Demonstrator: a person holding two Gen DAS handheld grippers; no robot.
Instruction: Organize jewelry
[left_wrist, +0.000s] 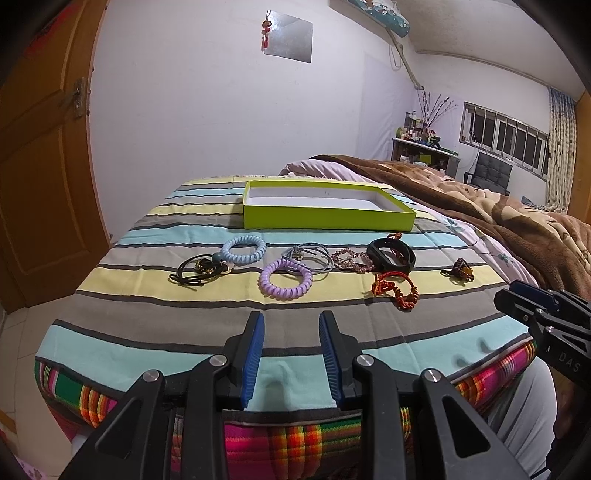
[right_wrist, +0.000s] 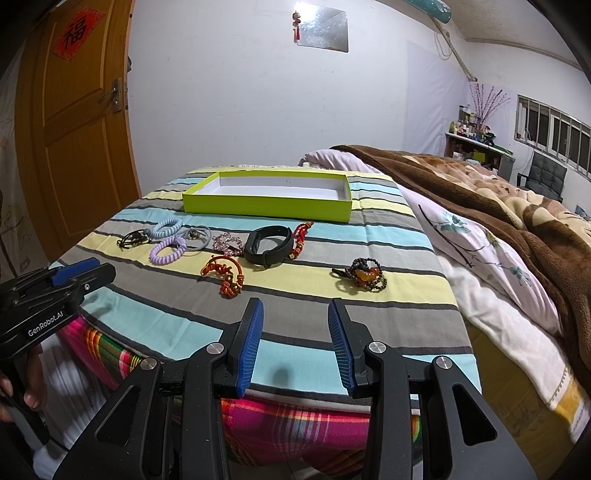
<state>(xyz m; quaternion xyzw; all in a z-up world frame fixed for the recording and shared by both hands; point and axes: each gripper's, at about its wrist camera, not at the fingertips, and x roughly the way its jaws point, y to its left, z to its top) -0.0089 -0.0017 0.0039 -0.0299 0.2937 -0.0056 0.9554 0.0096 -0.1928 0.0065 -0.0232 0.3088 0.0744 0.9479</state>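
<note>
Jewelry: two coil ties (left_wrist: 244, 250), one green box (left_wrist: 325, 214), both tongs gaping

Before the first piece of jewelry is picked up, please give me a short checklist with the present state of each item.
1. Shallow lime-green cardboard box open and empty: ok.
2. Left gripper jaws open, nothing between: ok.
3. Right gripper jaws open, nothing between: ok.
4. Dark beaded bracelet with amber stone lies apart from the others: ok.
5. Purple spiral hair tie free of the grey elastic cord: not ok, they overlap.
</note>
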